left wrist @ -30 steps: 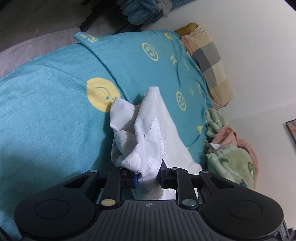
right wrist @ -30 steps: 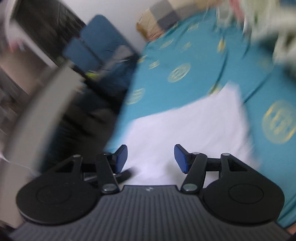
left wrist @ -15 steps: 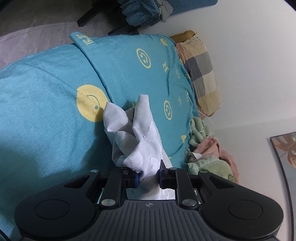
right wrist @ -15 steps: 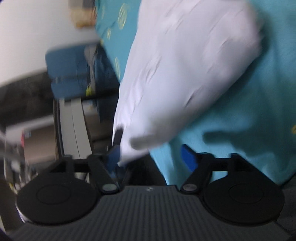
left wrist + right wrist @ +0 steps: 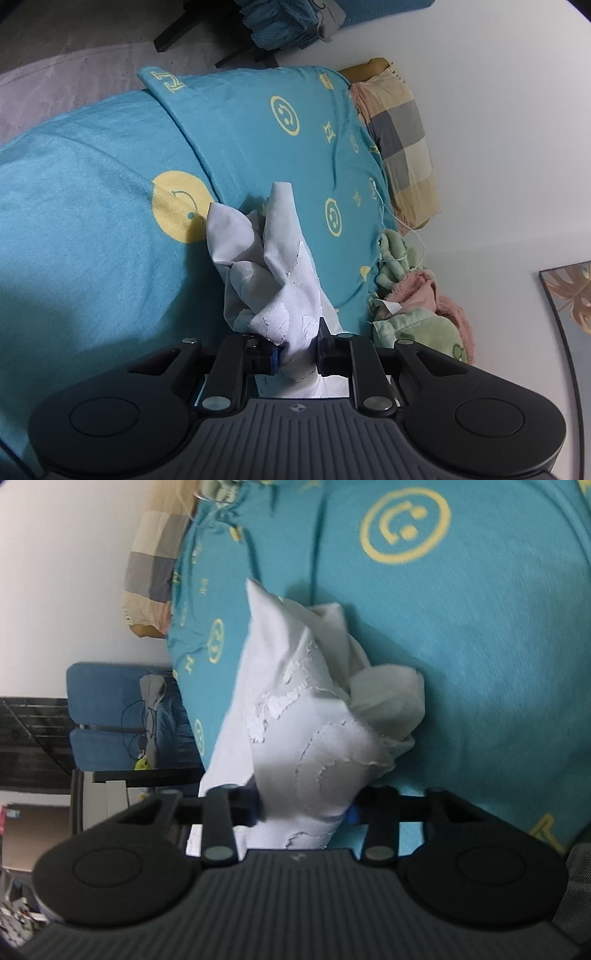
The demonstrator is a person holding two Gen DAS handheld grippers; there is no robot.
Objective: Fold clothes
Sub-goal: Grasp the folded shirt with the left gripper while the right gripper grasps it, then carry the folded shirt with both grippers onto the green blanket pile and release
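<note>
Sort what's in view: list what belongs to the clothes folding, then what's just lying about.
In the job:
white garment
left hand-held gripper, clamped on it
right hand-held gripper, closing around it

Lying about:
checked pillow
green and pink plush
blue chair

Open teal bedspread — bunched white garment midway

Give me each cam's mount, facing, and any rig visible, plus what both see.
Left wrist: on the left gripper, looking forward and downward along its jaws over the teal bedspread toward the white wall; its jaws are clamped on bunched white garment.
Right wrist: on the right gripper, rolled sideways, facing the bed and a blue chair; its jaws are closing with the same garment between them.
Shared: white garment, teal bedspread, checked pillow, wall. No hand or sleeve shows.
</note>
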